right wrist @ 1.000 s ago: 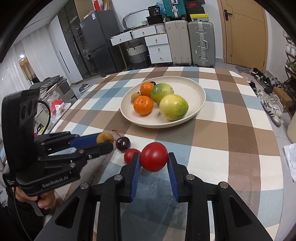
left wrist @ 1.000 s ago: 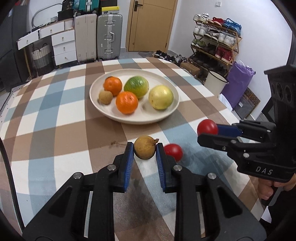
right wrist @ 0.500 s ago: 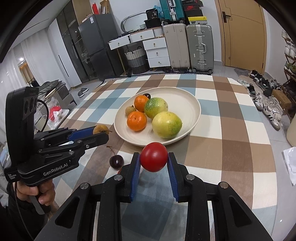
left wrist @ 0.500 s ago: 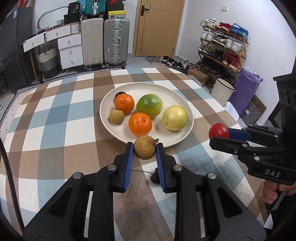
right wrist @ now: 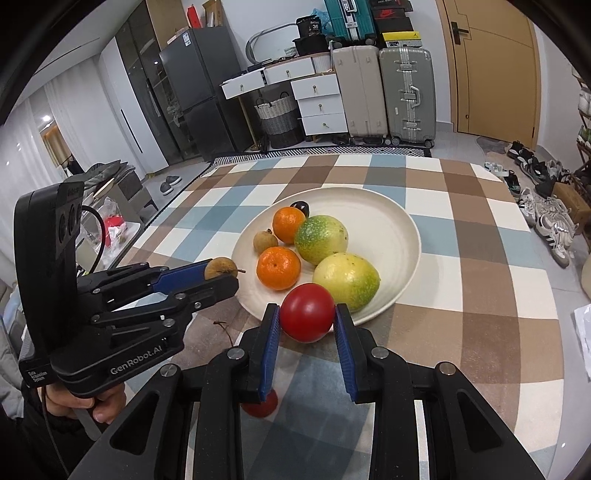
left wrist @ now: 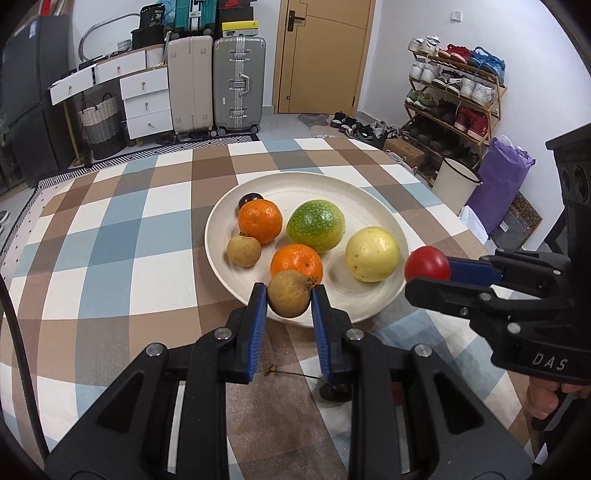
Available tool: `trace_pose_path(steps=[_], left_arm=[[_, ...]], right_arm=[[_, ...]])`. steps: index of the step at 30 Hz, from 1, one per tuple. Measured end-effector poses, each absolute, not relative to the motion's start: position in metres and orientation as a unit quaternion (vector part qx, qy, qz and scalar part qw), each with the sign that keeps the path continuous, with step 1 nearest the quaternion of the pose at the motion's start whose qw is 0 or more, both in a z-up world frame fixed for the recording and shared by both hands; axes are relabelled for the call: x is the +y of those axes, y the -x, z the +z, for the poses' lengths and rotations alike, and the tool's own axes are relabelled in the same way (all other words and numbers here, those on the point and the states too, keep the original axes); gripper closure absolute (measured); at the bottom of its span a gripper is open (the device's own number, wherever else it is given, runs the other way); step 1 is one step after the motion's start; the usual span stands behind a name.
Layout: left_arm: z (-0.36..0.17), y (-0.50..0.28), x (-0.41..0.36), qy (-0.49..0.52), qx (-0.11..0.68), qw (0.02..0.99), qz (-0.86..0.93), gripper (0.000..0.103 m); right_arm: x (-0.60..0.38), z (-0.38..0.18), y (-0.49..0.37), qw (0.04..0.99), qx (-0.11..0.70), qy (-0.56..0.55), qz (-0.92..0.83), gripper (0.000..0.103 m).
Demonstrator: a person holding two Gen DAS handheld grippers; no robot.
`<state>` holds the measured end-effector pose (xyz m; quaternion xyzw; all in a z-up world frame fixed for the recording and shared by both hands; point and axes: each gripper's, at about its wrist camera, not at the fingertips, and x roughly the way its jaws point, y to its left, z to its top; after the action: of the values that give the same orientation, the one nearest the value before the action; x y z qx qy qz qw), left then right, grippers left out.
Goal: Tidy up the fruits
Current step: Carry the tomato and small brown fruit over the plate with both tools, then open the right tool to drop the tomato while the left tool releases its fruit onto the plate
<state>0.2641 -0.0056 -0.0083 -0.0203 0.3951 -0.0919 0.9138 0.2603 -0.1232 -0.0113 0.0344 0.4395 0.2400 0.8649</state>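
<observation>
- The left gripper holds a small brown fruit pinched across its middle, above the near rim of the plate.
- The right gripper clamps a red tomato by its sides, near the plate's near-right edge.
- Both look light; the tomato's skin seems smooth and easily bruised, so a gentle grip at the widest part suits.

right gripper body: white letters "das" near its lower edge
left gripper body: "genrobot.ai" in white along the side; small white print at the rear corner, seemingly "data acquisition system", hard to read
black bag on the white drawer unit: white label with the number "36"
</observation>
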Motion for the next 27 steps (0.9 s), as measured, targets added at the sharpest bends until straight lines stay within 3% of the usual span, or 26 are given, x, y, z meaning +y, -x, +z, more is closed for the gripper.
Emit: trace_pose_path(steps=[27], left_arm=[[-0.028, -0.298, -0.009, 0.003, 0.406, 0.911, -0.075, 0.081]], right_arm=[[-0.109, -0.042, -0.293, 0.854, 0.468, -0.03, 0.227, 0.073]])
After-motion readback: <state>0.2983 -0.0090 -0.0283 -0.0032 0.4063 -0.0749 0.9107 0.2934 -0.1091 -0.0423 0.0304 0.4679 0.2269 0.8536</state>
